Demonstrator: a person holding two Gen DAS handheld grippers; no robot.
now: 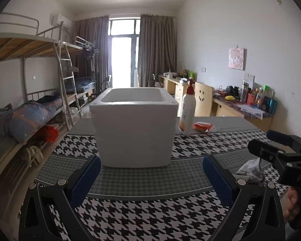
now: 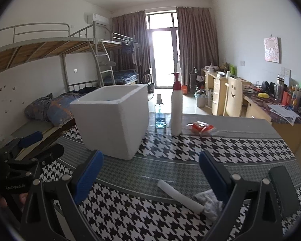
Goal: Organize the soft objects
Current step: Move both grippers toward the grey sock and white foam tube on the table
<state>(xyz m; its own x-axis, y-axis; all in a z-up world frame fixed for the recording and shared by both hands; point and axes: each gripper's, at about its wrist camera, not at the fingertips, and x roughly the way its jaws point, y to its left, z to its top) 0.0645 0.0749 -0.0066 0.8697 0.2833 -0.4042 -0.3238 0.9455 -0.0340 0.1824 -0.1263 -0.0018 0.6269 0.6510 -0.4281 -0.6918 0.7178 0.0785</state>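
Note:
A white foam box [image 1: 134, 128] stands open-topped on the houndstooth table [image 1: 150, 217]; something blue shows inside it in the right wrist view. My left gripper [image 1: 151, 166] is open just in front of the box [image 2: 112, 120], nothing between its fingers. My right gripper [image 2: 151, 156] is open too, low over the table. A crumpled grey cloth [image 2: 210, 202] lies by its right finger, touching a white tube [image 2: 180, 195]. The same cloth [image 1: 250, 172] shows under the right gripper [image 1: 268, 142] in the left wrist view. The left gripper [image 2: 41, 145] appears at the left edge of the right wrist view.
A white pump bottle [image 2: 176, 108], a glass bottle with blue liquid [image 2: 160, 116] and a red packet [image 2: 200, 127] stand behind the box. A dark flat object [image 2: 285, 190] lies at the table's right. Bunk beds [image 1: 30, 110] run along the left, desks [image 1: 240, 108] along the right.

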